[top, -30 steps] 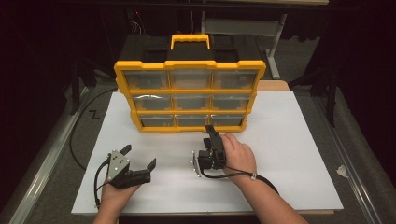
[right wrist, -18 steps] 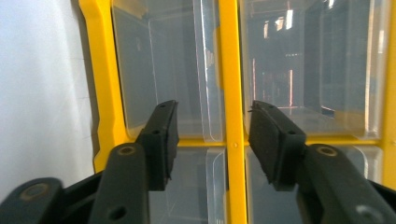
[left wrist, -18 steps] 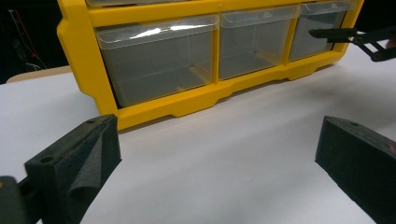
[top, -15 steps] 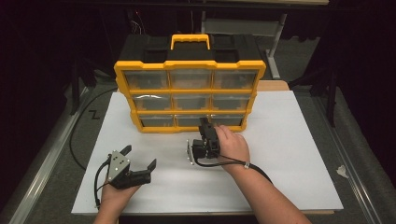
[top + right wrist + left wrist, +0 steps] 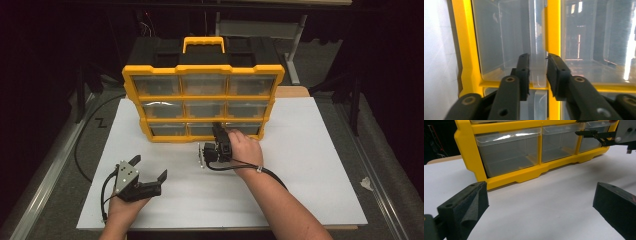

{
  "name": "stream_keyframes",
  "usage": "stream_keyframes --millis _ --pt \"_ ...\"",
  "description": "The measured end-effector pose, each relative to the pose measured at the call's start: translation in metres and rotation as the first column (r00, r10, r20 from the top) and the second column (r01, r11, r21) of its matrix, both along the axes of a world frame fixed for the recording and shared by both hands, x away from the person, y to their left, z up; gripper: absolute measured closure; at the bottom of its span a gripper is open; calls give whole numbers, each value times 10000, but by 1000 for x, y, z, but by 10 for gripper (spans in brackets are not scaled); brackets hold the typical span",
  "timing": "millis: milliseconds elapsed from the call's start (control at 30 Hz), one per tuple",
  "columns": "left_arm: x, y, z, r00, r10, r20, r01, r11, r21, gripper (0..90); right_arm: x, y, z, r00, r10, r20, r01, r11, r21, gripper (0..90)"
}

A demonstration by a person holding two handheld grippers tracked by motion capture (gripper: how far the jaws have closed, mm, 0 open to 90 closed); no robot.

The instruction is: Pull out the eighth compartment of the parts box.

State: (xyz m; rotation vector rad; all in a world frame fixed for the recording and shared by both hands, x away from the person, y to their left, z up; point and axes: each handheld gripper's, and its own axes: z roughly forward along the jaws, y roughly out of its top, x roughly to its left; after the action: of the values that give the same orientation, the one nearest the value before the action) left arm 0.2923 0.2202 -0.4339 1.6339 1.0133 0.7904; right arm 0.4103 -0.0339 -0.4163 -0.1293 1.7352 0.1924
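A: Status of the left gripper (image 5: 150,179)?

B: It rests low over the white table (image 5: 310,165) near the front edge, jaws spread wide with nothing between them. In the left gripper view only bare table lies between its two black pads (image 5: 466,210).

A: Location of the yellow organizer (image 5: 202,102)?

B: It stands upright at the rear centre of the table, with three rows of three clear drawers and a yellow handle (image 5: 202,42) on top.

A: Status of the right gripper (image 5: 218,134)?

B: It sits at the middle drawer (image 5: 206,129) of the bottom row. Its jaws have just been closing. In the right gripper view they stand close together, either side of the clear drawer lip (image 5: 537,67). Whether the pads press on the lip cannot be told.
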Motion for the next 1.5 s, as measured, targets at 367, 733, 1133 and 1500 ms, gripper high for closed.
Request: stream_keyframes --millis 367,733,1133,1500 --pt "-1 0 1 10000 -9 59 9 10000 -72 10 0 4 -7 9992 -140 380 139 9999 17 774" --pt "-1 0 1 10000 8 49 -8 10000 -69 11 0 6 -7 9984 -101 558 108 9999 -120 789" --pt "-1 1 1 10000 20 51 -20 10000 -86 11 -12 4 -5 9990 2 456 0 10000 -42 790" --pt "-1 1 1 10000 33 62 -32 9999 -99 11 -31 -1 -4 9985 249 483 -239 9995 -211 790"
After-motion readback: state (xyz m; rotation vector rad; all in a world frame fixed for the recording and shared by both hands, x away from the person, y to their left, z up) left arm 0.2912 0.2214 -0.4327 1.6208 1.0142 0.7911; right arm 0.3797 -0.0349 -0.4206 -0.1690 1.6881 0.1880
